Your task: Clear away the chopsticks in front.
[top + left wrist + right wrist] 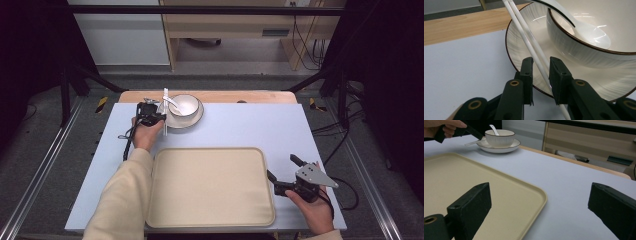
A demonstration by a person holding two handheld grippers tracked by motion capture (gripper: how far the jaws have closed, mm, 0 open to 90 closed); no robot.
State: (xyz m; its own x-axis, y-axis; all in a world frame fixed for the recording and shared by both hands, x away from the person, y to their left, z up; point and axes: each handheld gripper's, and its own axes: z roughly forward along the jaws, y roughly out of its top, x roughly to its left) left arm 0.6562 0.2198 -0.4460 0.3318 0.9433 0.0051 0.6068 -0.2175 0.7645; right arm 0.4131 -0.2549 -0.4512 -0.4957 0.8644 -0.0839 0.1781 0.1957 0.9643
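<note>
**Two white chopsticks between the left jaws, right gripper wide over the tray corner**

Two thin white chopsticks run up out of the top edge of the left gripper view, so their far ends are cut off, and their near ends pass down behind the black jaws. The left gripper has its jaws narrowed around the pair, each pad close alongside them; whether the pads actually press on them is hard to tell. In the high view the left gripper sits at the left rim of the saucer, and the hand covers most of its body.

The chopsticks lie across the rim of the saucer, a round glazed dish with fine radial ribbing and a dark edge. On it stands a white bowl with the same ribbed wall and dark rim, cut off at the right of the frame. A glossy white spoon rests inside it, its handle leaving the top of the frame.

The right gripper hovers at the near right corner of the tray, jaws spread wide with nothing between them. The tray is beige, matte, rectangular with rounded corners and a low raised lip, cut off at the left in the right gripper view. It lies on a pale blue-grey table with a wooden strip along its far edge.
</note>
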